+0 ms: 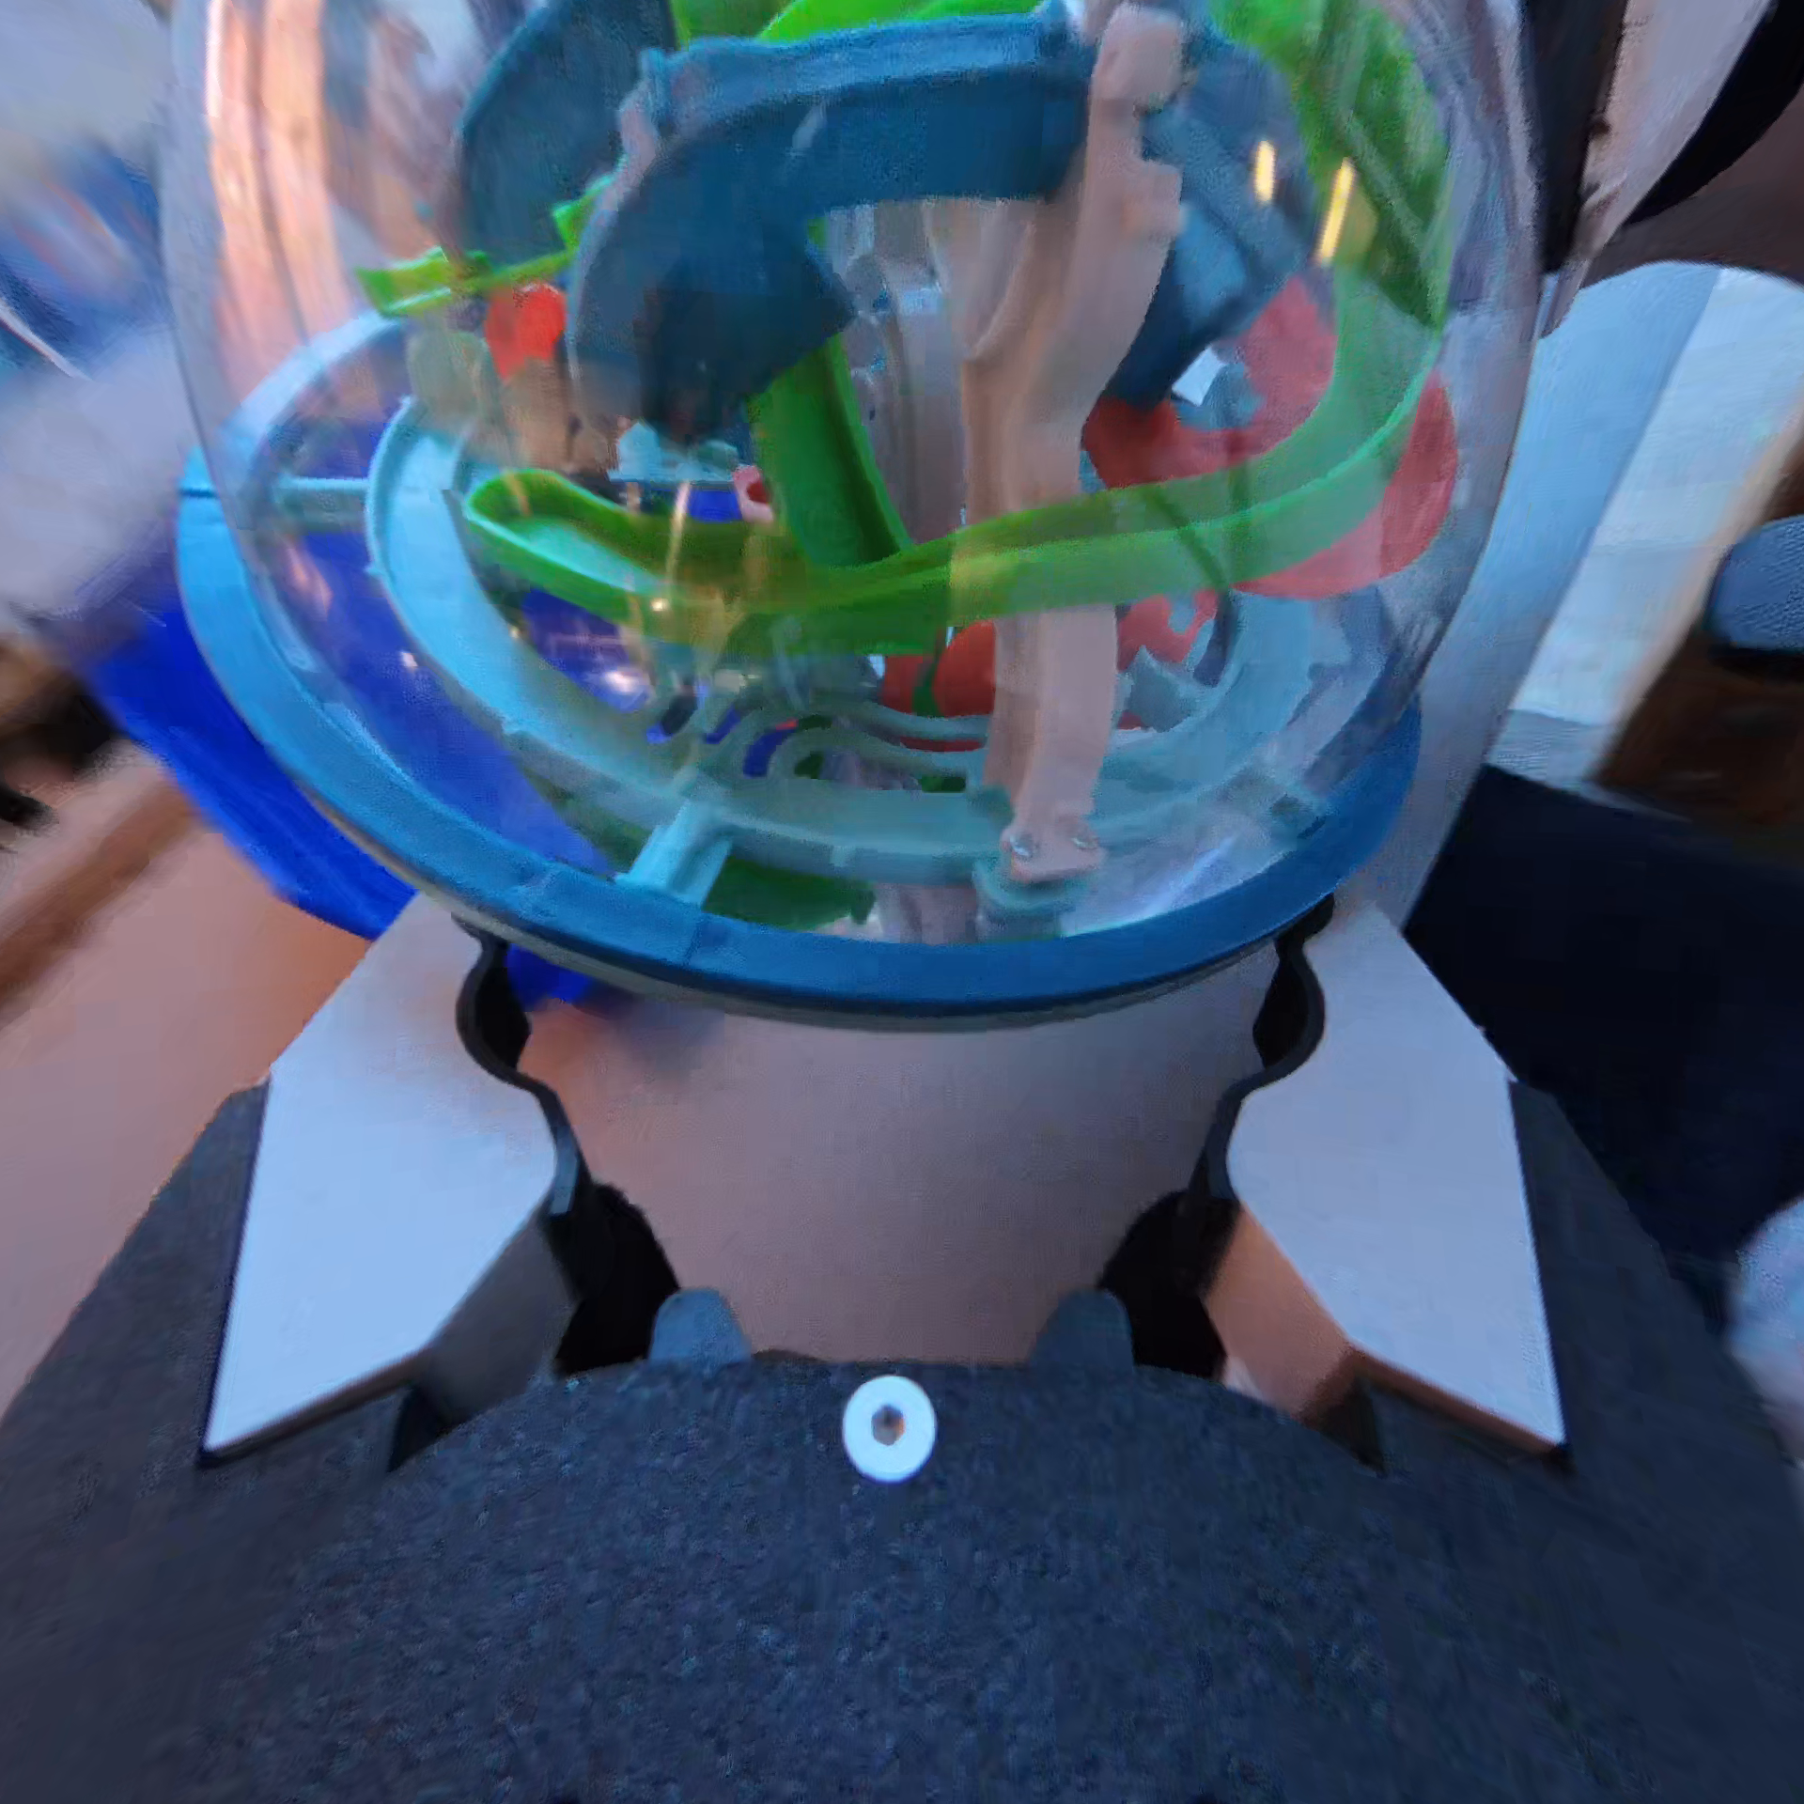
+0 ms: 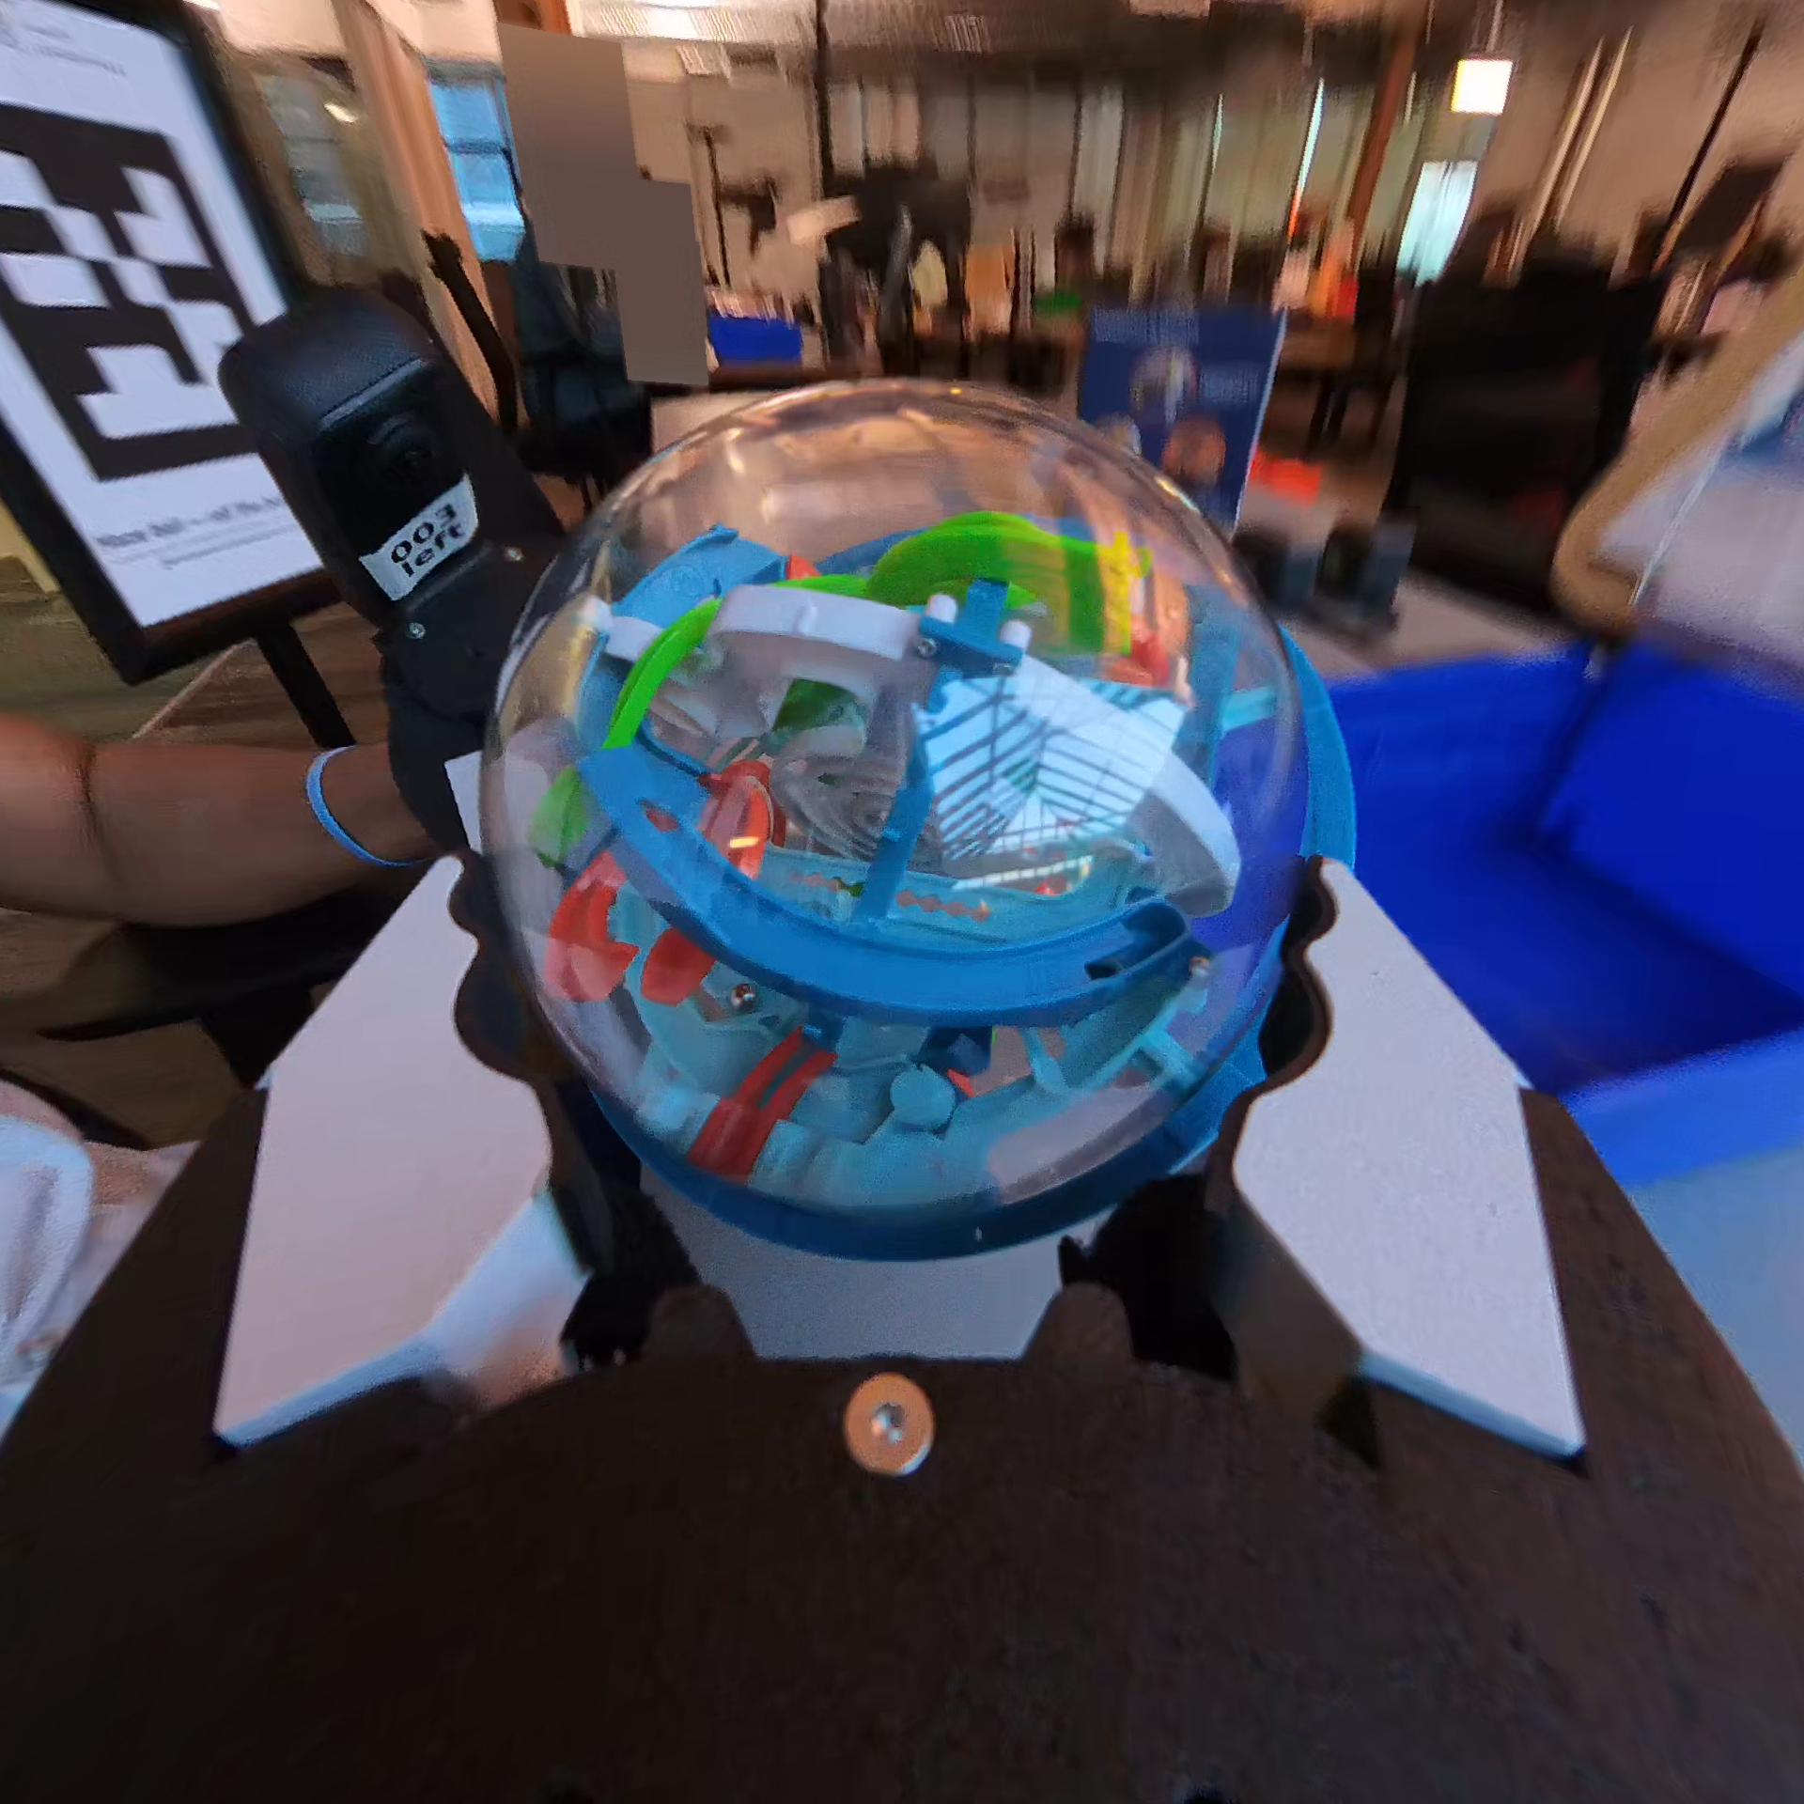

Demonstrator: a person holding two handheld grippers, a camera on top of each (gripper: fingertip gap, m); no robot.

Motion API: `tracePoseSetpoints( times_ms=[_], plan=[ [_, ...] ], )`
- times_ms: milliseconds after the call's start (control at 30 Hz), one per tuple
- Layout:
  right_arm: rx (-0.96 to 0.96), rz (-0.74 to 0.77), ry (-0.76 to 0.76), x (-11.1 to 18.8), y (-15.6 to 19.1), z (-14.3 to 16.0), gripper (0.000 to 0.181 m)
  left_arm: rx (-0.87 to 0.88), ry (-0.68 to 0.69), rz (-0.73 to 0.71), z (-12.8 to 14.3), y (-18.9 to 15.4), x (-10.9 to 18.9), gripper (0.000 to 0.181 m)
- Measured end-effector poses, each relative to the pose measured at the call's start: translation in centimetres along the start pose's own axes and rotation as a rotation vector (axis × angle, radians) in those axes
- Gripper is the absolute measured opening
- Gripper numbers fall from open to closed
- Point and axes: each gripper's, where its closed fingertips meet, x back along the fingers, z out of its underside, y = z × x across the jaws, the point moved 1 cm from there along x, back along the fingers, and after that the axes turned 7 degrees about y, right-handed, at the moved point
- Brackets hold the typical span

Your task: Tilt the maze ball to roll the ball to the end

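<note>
1. Right gripper clamps the maze ball dead centre, jaws at 9 and 3.
2. Left gripper pinches its blue rim at 12.
3. Small ball maybe at 7; progress unclear, tilting left.
4. Blue bin at 3.

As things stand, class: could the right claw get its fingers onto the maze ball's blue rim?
Probably yes. The right claw already straddles the maze ball, its fingers flanking the blue rim with nothing between. Whether they actually touch it cannot be told.
</note>
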Motion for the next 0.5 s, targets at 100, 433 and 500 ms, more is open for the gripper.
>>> tracePoseSetpoints(
  times_ms=[100,433,500],
  plan=[
    [0.068,-0.015,-0.103,1.2,1.3,-2.3,0.152,-0.1,-0.078,-0.085,-2.7,0.5,2.3,0.148],
    [0.03,-0.016,-0.161,1.1,0.9,-3.8,0.152,-0.188,0.019,-0.094,-4.3,2.3,3.7,0.148],
    [0.017,-0.018,-0.173,1.1,0.8,-4.1,0.152,-0.22,0.054,-0.095,-4.8,2.7,4.0,0.148]
  ],
)
